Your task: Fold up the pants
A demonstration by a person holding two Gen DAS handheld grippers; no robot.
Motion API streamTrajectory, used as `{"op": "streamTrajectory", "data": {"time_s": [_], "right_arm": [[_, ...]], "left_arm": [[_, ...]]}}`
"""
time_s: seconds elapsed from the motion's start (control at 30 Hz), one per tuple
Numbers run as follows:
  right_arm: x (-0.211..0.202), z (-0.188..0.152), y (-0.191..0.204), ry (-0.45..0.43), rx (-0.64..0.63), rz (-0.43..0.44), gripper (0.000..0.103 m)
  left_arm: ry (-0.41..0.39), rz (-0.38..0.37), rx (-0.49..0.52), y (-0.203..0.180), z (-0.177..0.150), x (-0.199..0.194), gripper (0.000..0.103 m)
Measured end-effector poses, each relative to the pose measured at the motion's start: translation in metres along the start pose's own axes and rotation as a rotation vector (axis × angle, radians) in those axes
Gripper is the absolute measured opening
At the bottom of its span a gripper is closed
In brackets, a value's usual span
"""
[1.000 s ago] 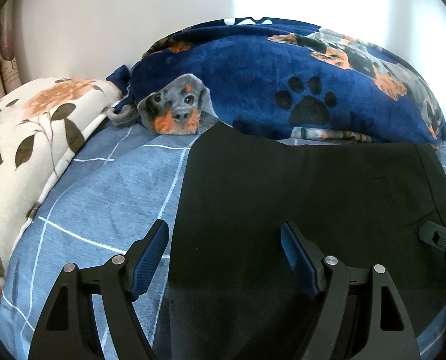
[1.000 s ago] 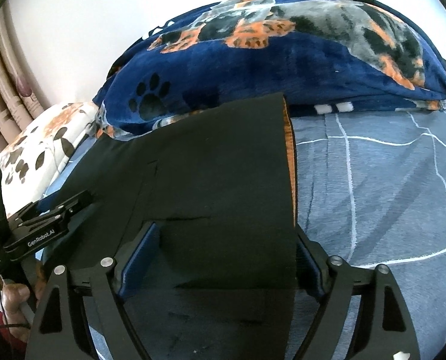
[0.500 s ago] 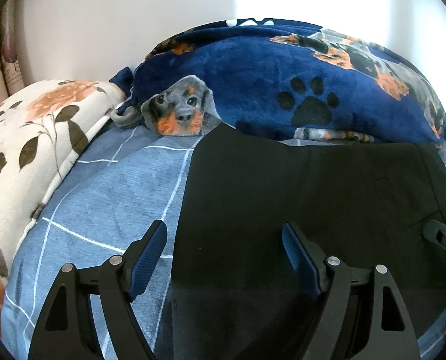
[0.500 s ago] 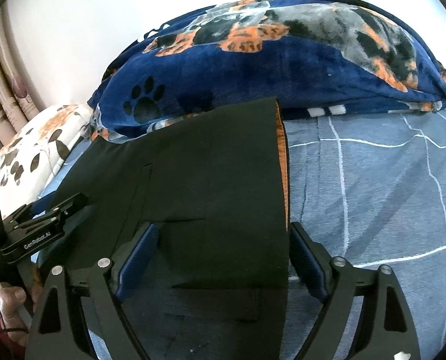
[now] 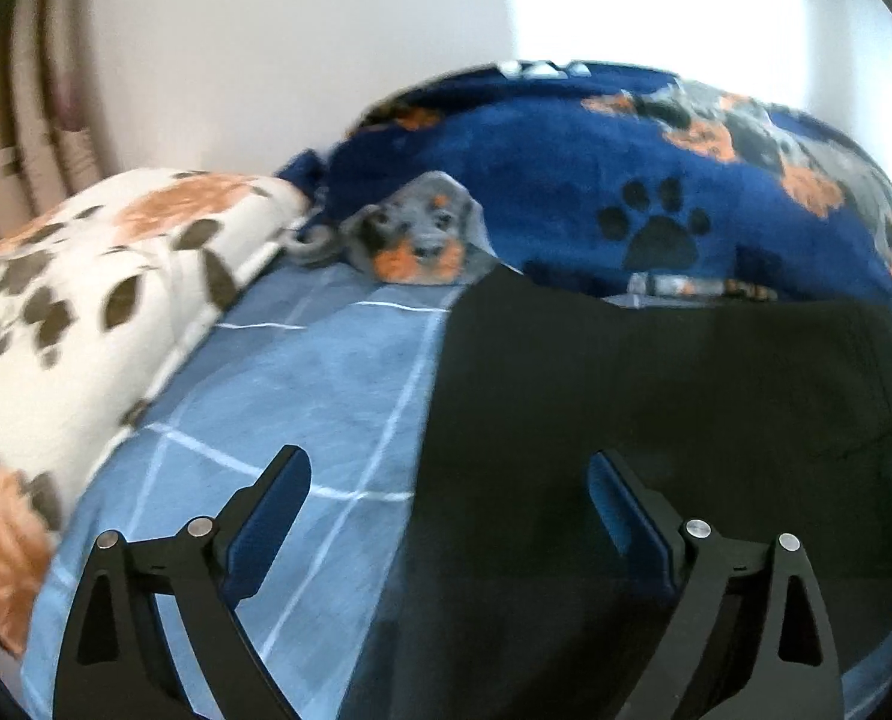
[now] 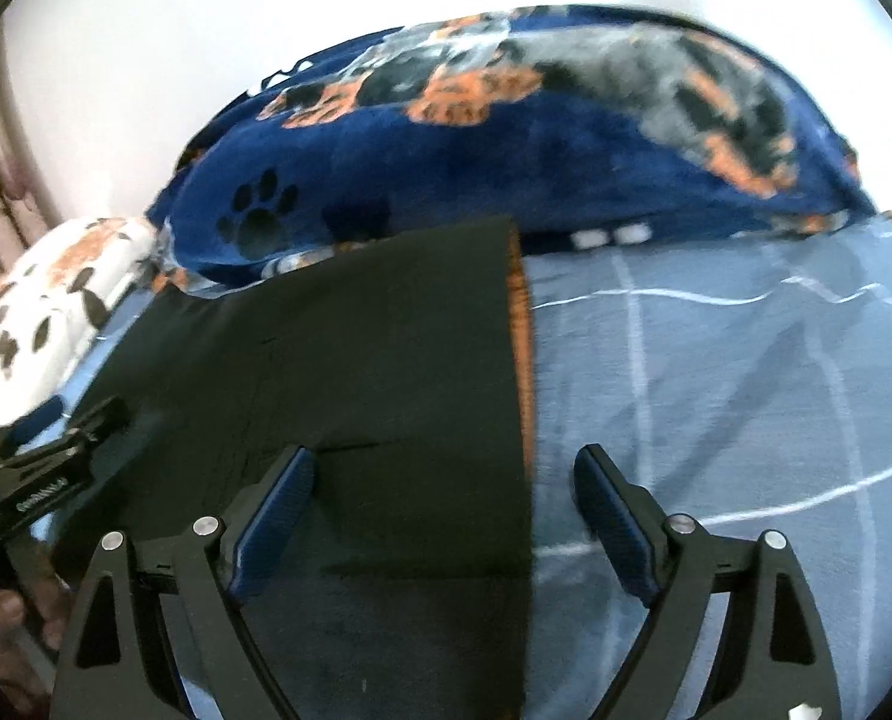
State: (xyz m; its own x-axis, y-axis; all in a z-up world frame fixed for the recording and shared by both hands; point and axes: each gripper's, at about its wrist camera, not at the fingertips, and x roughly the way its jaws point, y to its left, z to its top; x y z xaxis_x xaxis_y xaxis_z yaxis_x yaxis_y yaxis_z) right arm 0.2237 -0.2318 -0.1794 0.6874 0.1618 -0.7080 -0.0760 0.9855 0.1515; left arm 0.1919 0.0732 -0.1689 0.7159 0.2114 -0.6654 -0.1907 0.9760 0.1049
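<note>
Black pants (image 5: 656,396) lie folded flat on a blue checked bedsheet (image 5: 302,396). My left gripper (image 5: 449,498) is open above the pants' left edge, with nothing between its jaws. In the right wrist view the pants (image 6: 386,348) show an orange lining strip along their right edge. My right gripper (image 6: 444,495) is open above that right edge, empty. The left gripper's body (image 6: 56,468) shows at the left of the right wrist view, over the pants' left side.
A navy dog-print blanket (image 5: 626,180) is bunched along the wall behind the pants. A white floral pillow (image 5: 86,300) lies at the left, with curtains (image 5: 20,138) behind it. Bare sheet (image 6: 746,390) extends to the right of the pants.
Both grippers have pulled back and risen slightly from the pants. The right gripper shifted right, its right finger now over the bare sheet. The pants have not moved.
</note>
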Motion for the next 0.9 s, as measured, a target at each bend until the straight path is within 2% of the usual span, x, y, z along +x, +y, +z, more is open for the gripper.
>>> {"op": "streamTrajectory", "data": {"time_s": [0.07,0.13,0.23,0.43,0.67,0.8,0.9], "right_arm": [[-0.021,-0.005,0.003,-0.038,0.007,0.016,0.087],[-0.053,-0.015,0.007,-0.094,0.014,0.031,0.088],[-0.096,-0.034,0.012,-0.141,0.035,0.062,0.089],[-0.177,-0.063,0.016,-0.239,0.030,0.098,0.096],[-0.232,-0.072,0.009,-0.286,0.019,0.108,0.098],[-0.252,-0.075,0.007,-0.308,0.033,0.125,0.098],[-0.265,-0.077,0.012,-0.330,0.008,0.126,0.098]], "left_arm": [[-0.058,-0.011,-0.033,0.005,-0.004,-0.026,0.094],[-0.123,-0.012,-0.043,0.007,-0.006,-0.055,0.099],[-0.194,-0.002,-0.009,0.001,-0.006,-0.100,0.101],[-0.314,-0.043,0.040,-0.013,-0.008,-0.185,0.103],[-0.429,-0.095,0.005,-0.013,-0.015,-0.271,0.103],[-0.462,-0.087,-0.025,-0.010,-0.016,-0.306,0.103],[-0.486,-0.128,-0.031,-0.009,-0.018,-0.322,0.103]]}}
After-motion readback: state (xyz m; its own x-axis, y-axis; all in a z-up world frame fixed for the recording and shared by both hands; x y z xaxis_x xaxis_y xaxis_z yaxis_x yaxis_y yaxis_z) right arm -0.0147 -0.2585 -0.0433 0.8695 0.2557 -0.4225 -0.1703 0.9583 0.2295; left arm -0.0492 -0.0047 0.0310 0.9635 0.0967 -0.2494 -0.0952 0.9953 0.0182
